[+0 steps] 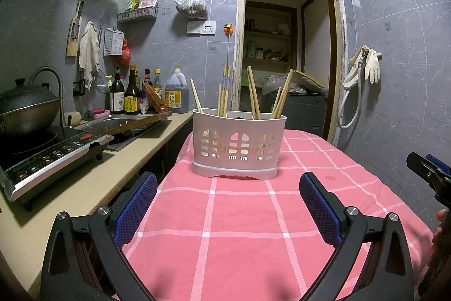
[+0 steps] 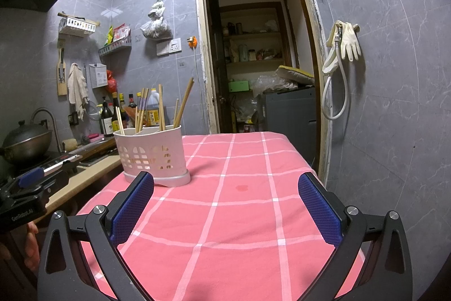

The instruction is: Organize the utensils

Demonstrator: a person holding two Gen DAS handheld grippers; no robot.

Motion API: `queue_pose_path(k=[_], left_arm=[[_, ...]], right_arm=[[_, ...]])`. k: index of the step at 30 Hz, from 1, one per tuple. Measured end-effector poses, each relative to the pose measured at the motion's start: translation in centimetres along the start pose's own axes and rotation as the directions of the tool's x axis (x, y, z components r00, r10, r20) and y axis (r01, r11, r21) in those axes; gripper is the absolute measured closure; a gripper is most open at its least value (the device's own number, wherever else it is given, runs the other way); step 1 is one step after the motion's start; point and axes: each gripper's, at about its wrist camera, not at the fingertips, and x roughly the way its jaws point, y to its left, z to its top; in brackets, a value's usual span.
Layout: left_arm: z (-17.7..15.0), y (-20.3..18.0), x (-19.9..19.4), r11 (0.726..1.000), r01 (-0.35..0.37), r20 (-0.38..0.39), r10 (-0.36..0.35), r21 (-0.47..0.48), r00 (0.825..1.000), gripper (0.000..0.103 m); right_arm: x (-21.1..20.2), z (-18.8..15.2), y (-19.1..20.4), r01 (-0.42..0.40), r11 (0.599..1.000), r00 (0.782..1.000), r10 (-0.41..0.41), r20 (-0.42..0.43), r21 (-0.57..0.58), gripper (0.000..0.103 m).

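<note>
Pink checked cloth point(image 1: 239, 230) covered the desk under both tools. I saw my left hand-held gripper point(image 1: 228, 205) spread wide and holding nothing; straight ahead of it stood the white utensil basket point(image 1: 239, 144), with wooden chopsticks point(image 1: 253, 96) upright inside. My right hand-held gripper point(image 2: 225, 206) was spread and empty too, the basket ahead to its left.
</note>
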Motion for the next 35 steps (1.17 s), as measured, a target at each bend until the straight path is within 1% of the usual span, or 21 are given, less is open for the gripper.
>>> queue_pose_path(k=[12,19,35], left_arm=[[-0.37,-0.36,-0.16,1.0,0.001,-0.003,-0.001,-0.012,1.0,0.004],[-0.4,-0.5,-0.19,1.0,-0.01,0.005,0.01,0.003,1.0,0.004],[-0.31,-0.42,-0.13,1.0,-0.012,0.003,0.012,0.005,1.0,0.004]], right_arm=[[0.02,0.04,-0.02,0.0,1.0,1.0,0.0,-0.001,0.001,0.0],[0.01,0.06,0.0,0.0,1.0,1.0,0.0,-0.001,0.001,0.0],[-0.01,0.05,0.03,0.001,1.0,1.0,-0.001,-0.002,0.003,0.0]])
